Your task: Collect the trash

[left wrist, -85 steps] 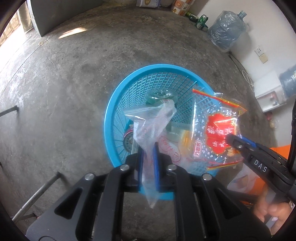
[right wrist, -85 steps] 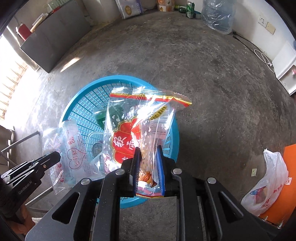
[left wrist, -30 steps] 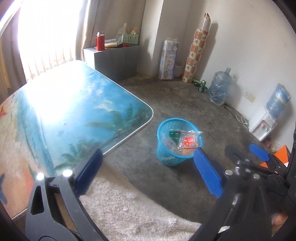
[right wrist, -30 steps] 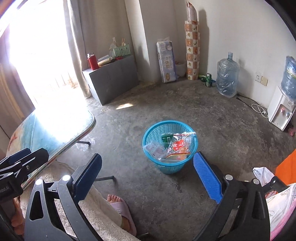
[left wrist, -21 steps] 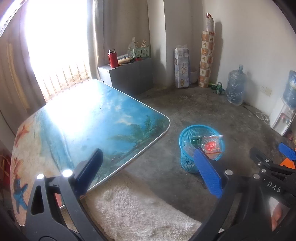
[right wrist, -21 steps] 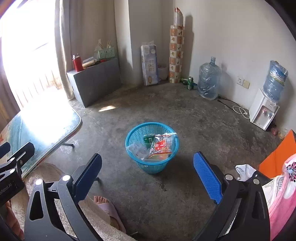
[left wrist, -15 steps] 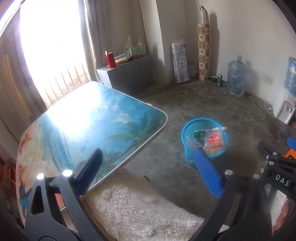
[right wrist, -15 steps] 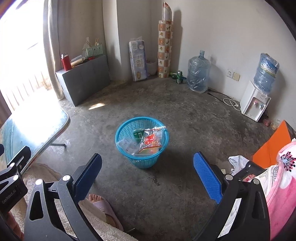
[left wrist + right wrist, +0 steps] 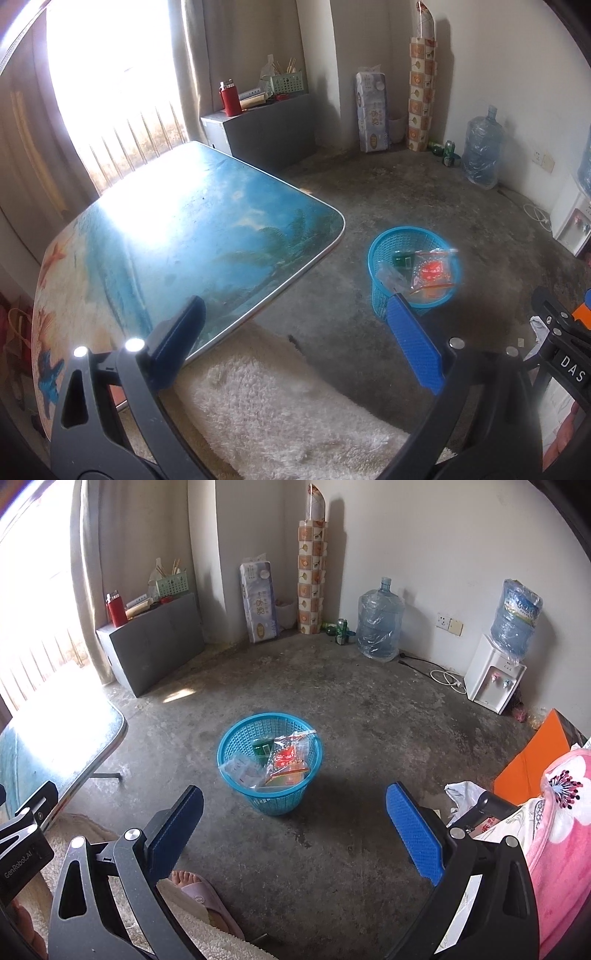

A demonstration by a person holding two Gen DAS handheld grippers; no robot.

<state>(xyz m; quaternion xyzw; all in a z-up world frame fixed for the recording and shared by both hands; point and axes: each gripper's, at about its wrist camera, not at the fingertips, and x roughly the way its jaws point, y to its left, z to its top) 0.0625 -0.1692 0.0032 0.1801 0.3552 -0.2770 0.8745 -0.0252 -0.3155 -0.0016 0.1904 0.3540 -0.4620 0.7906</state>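
While both tools gape wide w/ nothing held, trash basket well ahead.

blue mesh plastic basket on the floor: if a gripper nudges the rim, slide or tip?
The blue mesh plastic basket probably slides; it looks light, with thin lattice walls and only bags and wrappers inside. It might tip instead: its base is narrower than its rim and the concrete floor looks rough. The lattice likely flexes.

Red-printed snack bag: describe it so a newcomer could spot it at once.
On the bare concrete floor stands a blue mesh basket. Inside it, leaning on the right, is the red-printed snack bag. Unlike the clear bag beside it, it carries a bright red panel.
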